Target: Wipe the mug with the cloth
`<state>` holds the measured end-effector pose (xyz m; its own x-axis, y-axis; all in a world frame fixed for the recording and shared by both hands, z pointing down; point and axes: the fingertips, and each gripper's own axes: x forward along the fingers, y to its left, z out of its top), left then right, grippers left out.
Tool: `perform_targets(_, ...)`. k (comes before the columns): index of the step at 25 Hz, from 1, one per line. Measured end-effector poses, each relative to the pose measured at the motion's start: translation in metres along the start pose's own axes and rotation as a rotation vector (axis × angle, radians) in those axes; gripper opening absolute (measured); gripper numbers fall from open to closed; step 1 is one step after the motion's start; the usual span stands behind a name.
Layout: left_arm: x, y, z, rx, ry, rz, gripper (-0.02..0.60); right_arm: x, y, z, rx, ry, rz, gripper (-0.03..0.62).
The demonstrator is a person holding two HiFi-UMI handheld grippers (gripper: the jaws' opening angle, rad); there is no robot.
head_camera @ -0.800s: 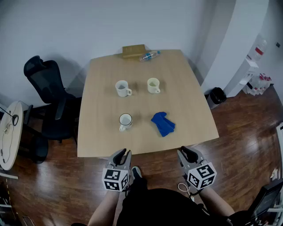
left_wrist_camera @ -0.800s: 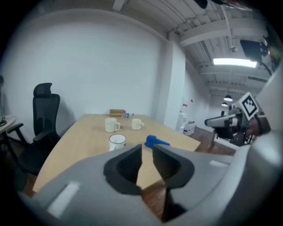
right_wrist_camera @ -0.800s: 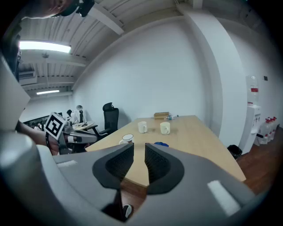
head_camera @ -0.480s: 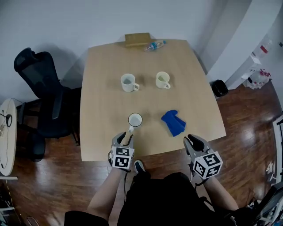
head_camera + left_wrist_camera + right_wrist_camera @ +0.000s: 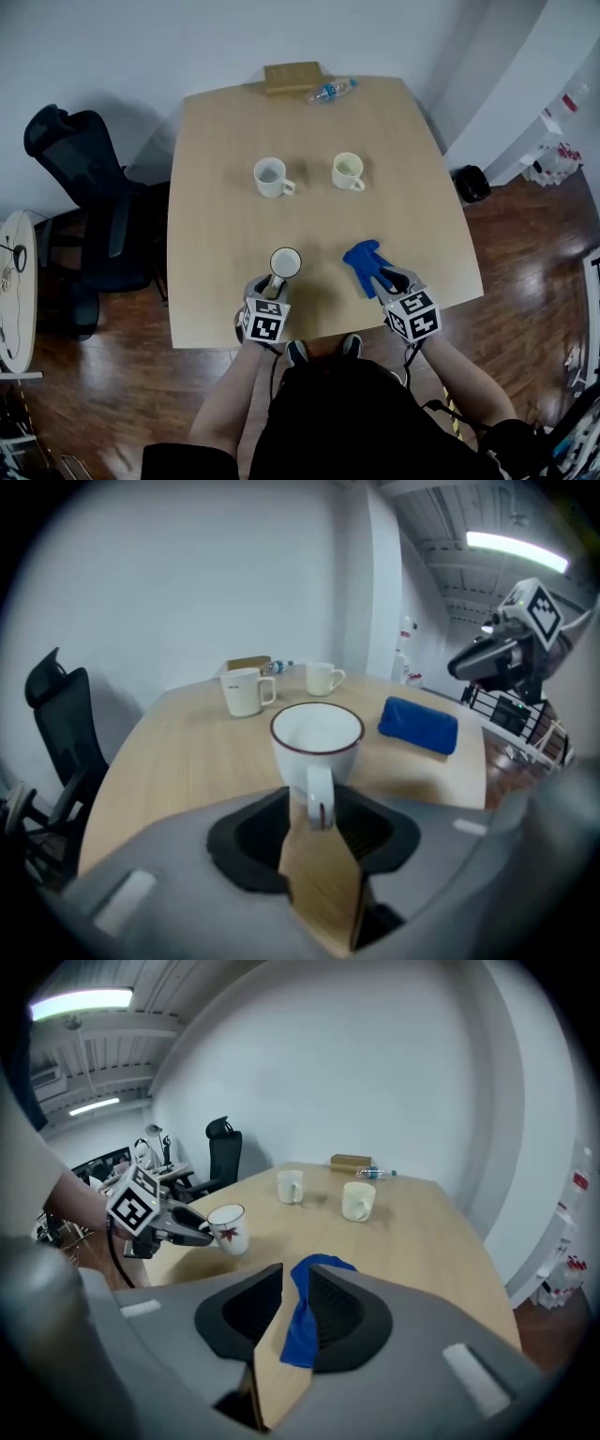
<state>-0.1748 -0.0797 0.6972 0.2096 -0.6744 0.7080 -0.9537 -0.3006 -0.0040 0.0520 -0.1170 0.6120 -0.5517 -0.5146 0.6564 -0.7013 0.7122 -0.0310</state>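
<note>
One pale wooden table [image 5: 216, 187], squarish; both tongs reach in over its near edge.

One black office chair [image 5: 84, 187], well out past the left tongs, off the table's side.

Two hand-held grey tongs, each with a black-and-white marker cube.
- Left tongs [image 5: 268, 283]: jaws apart, set either side of the mug's handle. As far as I can see from here, they are not yet pressing on it.
- Right tongs [image 5: 394, 279]: jaws apart and tipped down onto the cloth. A blue fold lies along one inner face, with bare wood showing beside the other.

One crumpled royal-blue cloth [image 5: 364, 265], flat on the table, its near end between the right tongs' jaws and the rest running beyond the tips.

One white ceramic mug with a dark red rim [image 5: 285, 262], upright just ahead of the left tongs' tips. Its loop handle [image 5: 319, 799] is turned back into their gap.

Two spare mugs, one white [image 5: 271, 176] and one cream [image 5: 348, 171], well beyond both tongs.

Handling note, my judgement:
- The step in hand is taking hold.
- Seat the handle deep and square before closing, so the mug cannot swing.
- Gather a thick fold of cloth, leaving a pad beyond the tips.
- Only cloth, never jaw, should meet the glaze.
</note>
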Motion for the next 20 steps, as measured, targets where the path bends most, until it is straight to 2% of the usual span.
perform_targets(2,0.001,-0.002,0.003,0.007,0.001,0.001,0.145,0.028,-0.012,-0.011,-0.015,0.057,-0.005,0.118)
perform_targets(4,0.003,-0.005,0.005,0.003,0.005,0.005,0.112,0.055,-0.022,-0.027,-0.040,0.122,-0.030,0.182)
perform_targets(7,0.004,-0.007,0.007,0.005,0.011,0.038,0.098,0.081,-0.032,-0.042,-0.082,0.185,-0.065,0.250)
perform_targets(10,0.006,-0.010,0.009,0.016,0.012,0.057,0.074,0.092,-0.040,-0.043,-0.102,0.183,-0.077,0.246)
perform_targets(13,0.009,-0.009,0.009,-0.014,0.018,0.040,0.066,0.106,-0.043,-0.059,-0.062,0.185,-0.048,0.141)
perform_targets(16,0.002,-0.010,0.015,-0.131,0.028,-0.002,0.061,0.110,-0.040,-0.060,-0.011,0.192,-0.001,0.115)
perform_targets(20,-0.009,-0.010,0.029,-0.389,-0.017,-0.090,0.060,0.096,-0.046,-0.043,0.031,0.140,0.016,0.110)
